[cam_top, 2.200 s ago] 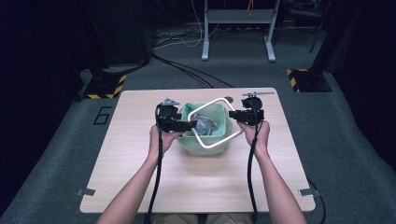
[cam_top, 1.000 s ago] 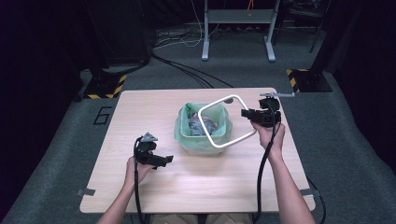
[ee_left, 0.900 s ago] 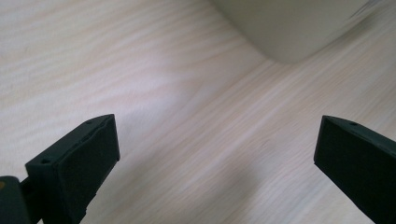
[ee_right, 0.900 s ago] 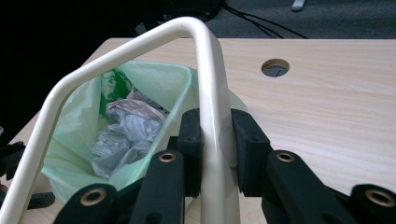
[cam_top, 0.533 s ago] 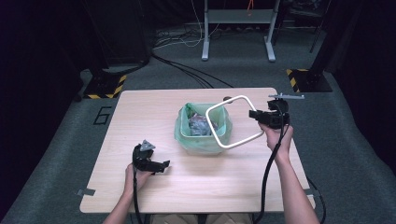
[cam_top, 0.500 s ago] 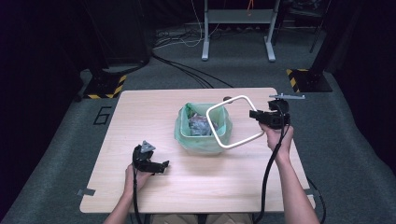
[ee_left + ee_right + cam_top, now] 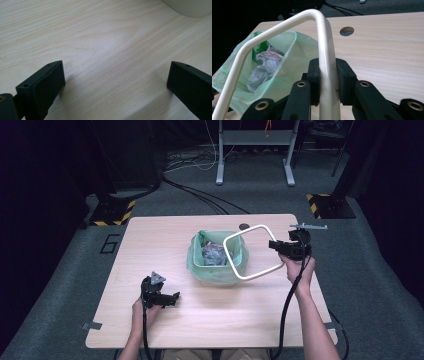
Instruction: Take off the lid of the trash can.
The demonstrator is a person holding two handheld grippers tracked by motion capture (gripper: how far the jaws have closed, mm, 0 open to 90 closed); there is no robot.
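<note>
The white ring [image 7: 251, 252], a rounded square frame of pale plastic, hangs in the air tilted over the right edge of the small bin [image 7: 218, 258], its left half above the bin's opening and its right side reaching toward the person's right hand. The right gripper [image 7: 280, 246] pinches the ring's right rail; in the right gripper view the two black pads press on the rail [image 7: 325, 70] from both sides, with the ring arching up and away to the left. Below it the bin is lined with a thin green bag [image 7: 200, 265] whose rim folds out over the bin's walls, and crumpled paper [image 7: 213, 253] lies inside; the right gripper view shows the same bag [image 7: 294, 50] and grey-white wads [image 7: 263, 67]. The bin stands near the middle of the light wooden table [image 7: 150, 240], which has a round cable hole [image 7: 244, 226] just behind the bin. The left gripper [image 7: 170, 299] rests low at the front left of the table, well apart from the bin, held in the person's left hand [image 7: 142, 310]. Its jaws are spread wide with nothing between them, only bare wood, as the left gripper view shows [image 7: 115, 80]
</note>
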